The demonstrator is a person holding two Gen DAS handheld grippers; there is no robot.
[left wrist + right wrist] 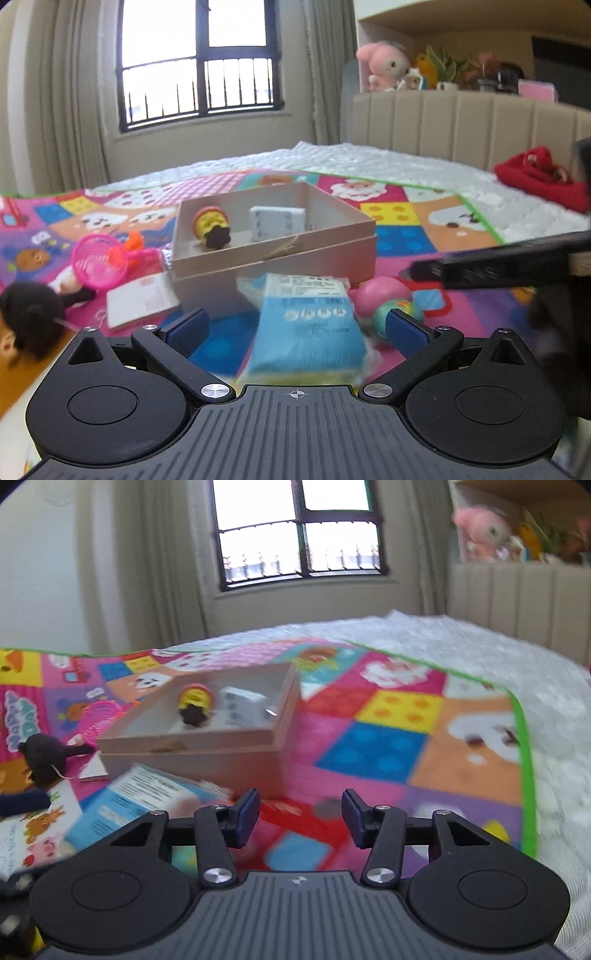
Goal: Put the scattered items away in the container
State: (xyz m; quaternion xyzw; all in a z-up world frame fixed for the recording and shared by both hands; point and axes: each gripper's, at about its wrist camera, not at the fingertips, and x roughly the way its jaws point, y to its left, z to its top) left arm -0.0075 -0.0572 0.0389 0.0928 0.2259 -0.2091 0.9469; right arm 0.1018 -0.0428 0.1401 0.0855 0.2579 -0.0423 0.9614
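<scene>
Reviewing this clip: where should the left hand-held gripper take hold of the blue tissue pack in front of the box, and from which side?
Across its two long side edges, straight from the near end. The tissue pack lies flat, pointing toward the box, already between the open fingers of the left hand-held gripper, so closing should pinch its narrow width.
</scene>
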